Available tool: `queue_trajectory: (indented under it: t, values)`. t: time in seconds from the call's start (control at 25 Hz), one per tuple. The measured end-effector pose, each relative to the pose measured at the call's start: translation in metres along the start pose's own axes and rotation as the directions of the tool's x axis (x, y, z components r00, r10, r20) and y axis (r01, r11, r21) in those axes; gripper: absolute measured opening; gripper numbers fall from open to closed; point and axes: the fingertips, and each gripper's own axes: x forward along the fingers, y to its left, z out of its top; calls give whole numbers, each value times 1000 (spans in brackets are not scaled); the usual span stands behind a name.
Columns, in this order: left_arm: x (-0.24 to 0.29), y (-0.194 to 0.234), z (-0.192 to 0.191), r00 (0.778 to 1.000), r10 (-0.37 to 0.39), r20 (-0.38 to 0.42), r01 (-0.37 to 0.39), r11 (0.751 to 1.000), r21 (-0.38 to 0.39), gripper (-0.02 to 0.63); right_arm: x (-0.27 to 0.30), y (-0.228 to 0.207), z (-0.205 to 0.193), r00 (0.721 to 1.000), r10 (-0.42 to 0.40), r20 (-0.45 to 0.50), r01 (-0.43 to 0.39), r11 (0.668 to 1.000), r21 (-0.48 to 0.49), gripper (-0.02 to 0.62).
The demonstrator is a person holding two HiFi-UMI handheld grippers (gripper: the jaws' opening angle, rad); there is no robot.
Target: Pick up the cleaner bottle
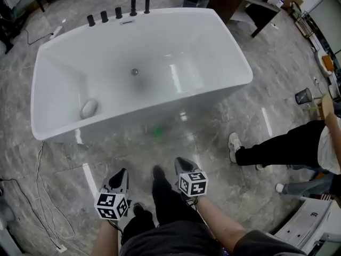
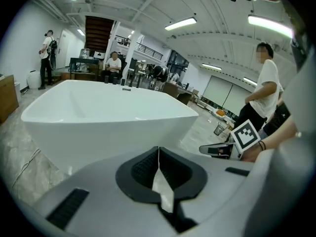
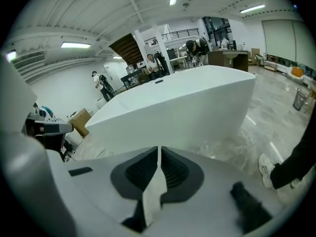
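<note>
A large white bathtub [image 1: 213,97] stands on the marble floor in front of me. A rounded grey-white object [image 1: 89,108] lies inside at its left end; I cannot tell what it is. No cleaner bottle shows clearly in any view. A small green patch [image 1: 157,131] sits at the foot of the tub's near wall. My left gripper [image 1: 120,176] [image 2: 158,152] and right gripper [image 1: 184,165] [image 3: 159,152] hang low over my legs, short of the tub, both shut and empty. The left gripper view shows the right gripper [image 2: 222,149] beside it.
Black tap fittings [image 1: 118,12] line the tub's far rim, and a drain [image 1: 135,71] sits in its floor. A person [image 1: 287,148] stands close on the right. Cables [image 1: 40,180] trail over the floor at left. A small bin [image 1: 303,96] and desks [image 1: 250,1] are beyond.
</note>
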Motion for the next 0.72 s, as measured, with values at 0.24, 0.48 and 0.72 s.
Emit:
queue_trajectory:
  t: [0.24,0.48,0.72]
  values:
    - [72,16,-9,999,36,-9,-36,999,12,15,76,-40,-13,1000,-3,-27,3,1000,-2,34]
    - [126,48,-56,998,51,-38,-51,998,-24,15,147,-67,-40,998,-49,-49,47,999,-24,34]
    - [163,76,-106,999,33,-31,-34,999,-10,15,205,-83,-71,995,-94,-35,92,995,-40,34]
